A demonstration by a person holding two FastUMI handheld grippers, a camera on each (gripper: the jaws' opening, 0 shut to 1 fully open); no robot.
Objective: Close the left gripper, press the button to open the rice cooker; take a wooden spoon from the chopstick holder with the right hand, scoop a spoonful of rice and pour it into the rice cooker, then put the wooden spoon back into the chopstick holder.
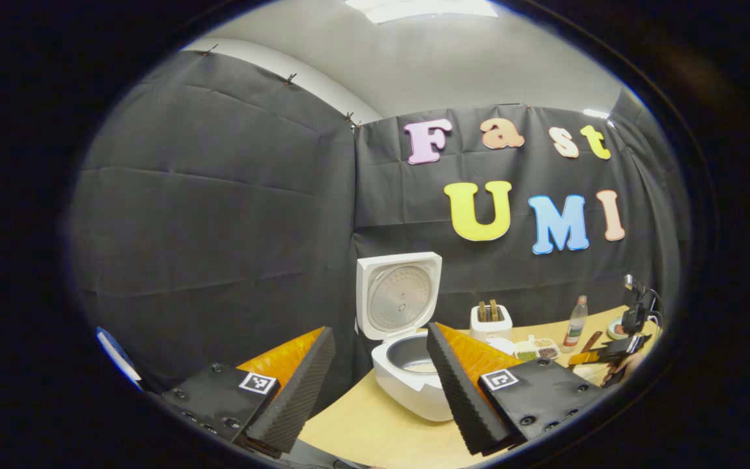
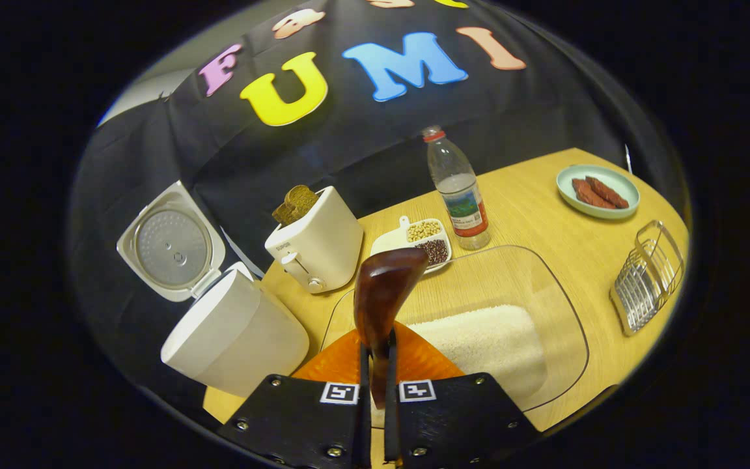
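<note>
Right gripper view: the right claw (image 2: 375, 365) is clamped on the handle of the wooden spoon (image 2: 383, 301), whose bowl stands above a clear tray (image 2: 560, 306) of rice (image 2: 486, 342) on the table (image 2: 544, 215). The rice cooker (image 2: 235, 339) stands at the left with its lid (image 2: 170, 244) raised, a toaster (image 2: 316, 244) beside it. Farther back are a bottle (image 2: 458, 192), a divided dish (image 2: 424, 241) and a plate (image 2: 597, 182); a wire rack (image 2: 648, 277) sits right. In the left gripper view the left claw (image 1: 381, 365) hangs wide open, holding nothing, before the open cooker.
</note>
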